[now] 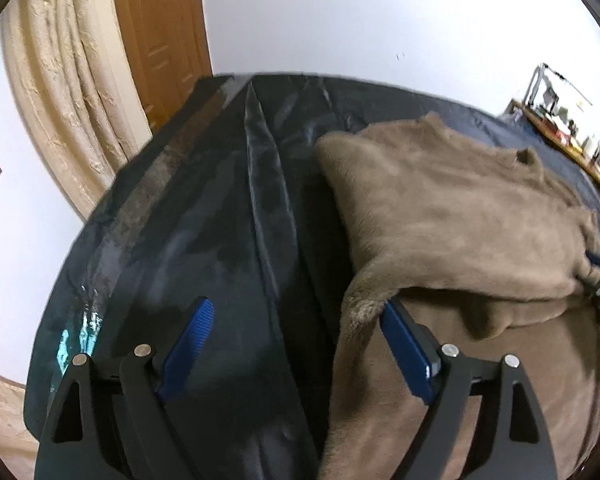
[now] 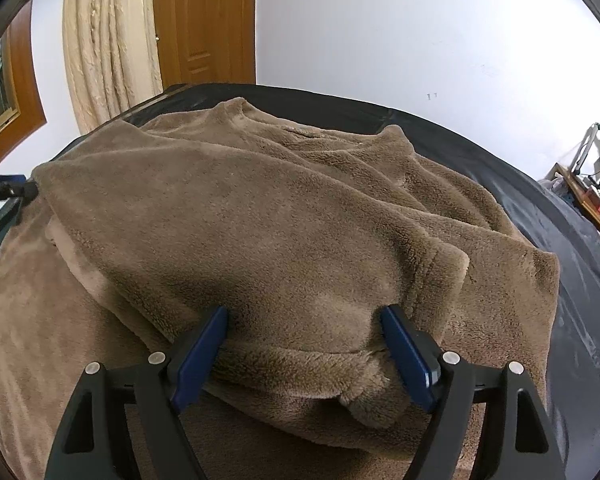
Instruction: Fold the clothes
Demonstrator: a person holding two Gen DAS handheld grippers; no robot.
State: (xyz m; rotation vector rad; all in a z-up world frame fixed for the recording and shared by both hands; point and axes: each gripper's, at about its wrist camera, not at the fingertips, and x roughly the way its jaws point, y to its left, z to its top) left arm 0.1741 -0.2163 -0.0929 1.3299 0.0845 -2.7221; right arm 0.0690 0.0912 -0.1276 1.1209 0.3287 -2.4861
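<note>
White walls, beige curtain [image 2: 108, 44] + wood door [image 2: 204, 20] behind; dark glossy sheet [image 1: 228, 208] covers work surface. Brown fleece garment [image 2: 284, 208] lies partly folded on sheet, top layer doubled over lower one. L gripper [image 1: 296, 320] jaws spread wide, nothing gripped, R-side finger [image 1: 404, 352] just under fleece edge; R gripper [image 2: 304, 328] wide too, folded hem between fingers, can't tell if pads press it.

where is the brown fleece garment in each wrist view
Left wrist: the brown fleece garment fills the right half, on the dark sheet.
Right wrist: it covers the centre and left, a fold lying between the open blue fingers.
Shared landmark: the cream curtain, upper left in both.
</note>
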